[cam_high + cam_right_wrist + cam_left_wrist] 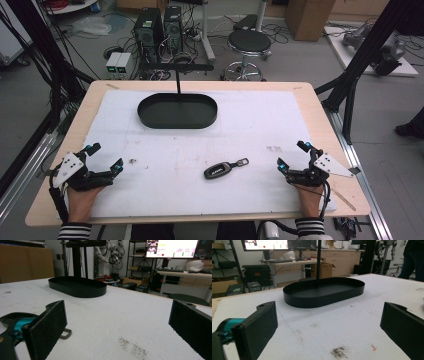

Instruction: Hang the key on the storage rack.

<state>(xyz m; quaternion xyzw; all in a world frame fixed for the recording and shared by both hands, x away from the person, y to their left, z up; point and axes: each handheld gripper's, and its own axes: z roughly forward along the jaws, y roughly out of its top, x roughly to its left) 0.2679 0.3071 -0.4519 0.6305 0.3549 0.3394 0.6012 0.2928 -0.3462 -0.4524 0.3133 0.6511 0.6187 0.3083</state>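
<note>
Black plastic car key fob (219, 170) with a small metal ring clip lies flat on the white mat of the worktop (200, 200), near the front edge, between the two hands and closer to the right tongs (293, 157) than to the left tongs (106, 156). Both tongs rest low on the mat, jaws spread wide, nothing held. Right gripper view: the metal ring of the fob (65, 333) peeks out just behind the near-side pad, so the fob sits off to one side of that gap, not between the pads. Likely light, rigid, smooth shell, probably a bit slippery on hard edges; low profile means pads must come down almost to the mat. Best hold looks like across the narrow width of the fob body at its middle, not the loose ring, which would swing. Felt-like pads should grip fine. Black oval tray (177, 111) with an upright post stands well apart at the far side, empty.
</note>
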